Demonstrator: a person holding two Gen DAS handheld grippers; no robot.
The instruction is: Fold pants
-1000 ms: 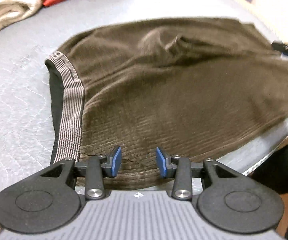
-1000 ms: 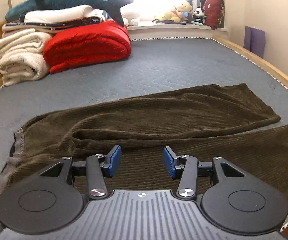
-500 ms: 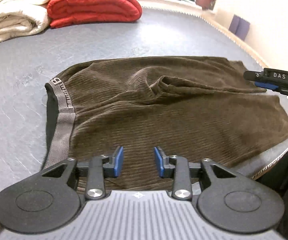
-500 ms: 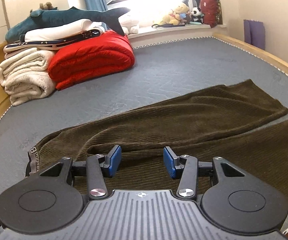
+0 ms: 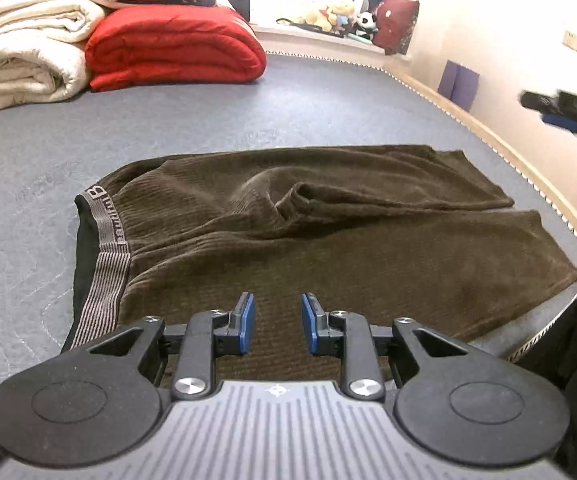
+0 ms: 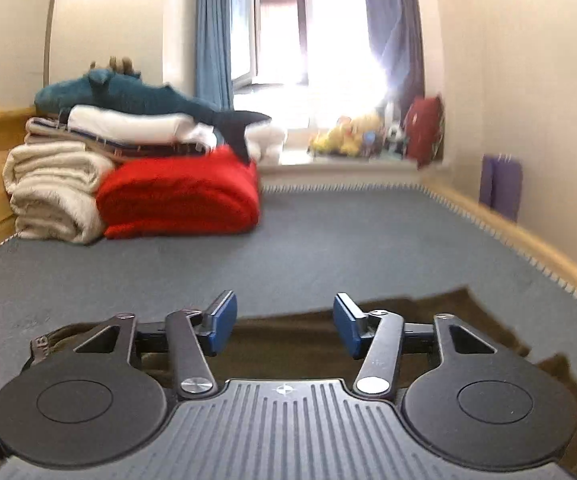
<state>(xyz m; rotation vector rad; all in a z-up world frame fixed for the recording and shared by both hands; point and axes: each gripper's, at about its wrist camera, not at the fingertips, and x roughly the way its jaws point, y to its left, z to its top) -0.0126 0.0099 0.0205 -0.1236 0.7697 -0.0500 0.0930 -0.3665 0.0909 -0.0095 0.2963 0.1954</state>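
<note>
on grey mattress (image 5: pixel 288 92): brown corduroy pants (image 5: pixel 328 232) spread flat, unfolded. my left fingers (image 5: pixel 275 323) closing, empty; right fingers (image 6: pixel 284 325) opening, empty. next: grip hem and waistband.

One readable mark: the grey striped waistband (image 5: pixel 106 256) of the brown pants (image 5: pixel 328 240), ahead and left of the left gripper (image 5: pixel 276 324), carries dark lettering ending in a large "B" (the smaller letters too blurred to spell out). The right wrist view is blurred; nothing legible there.
</note>
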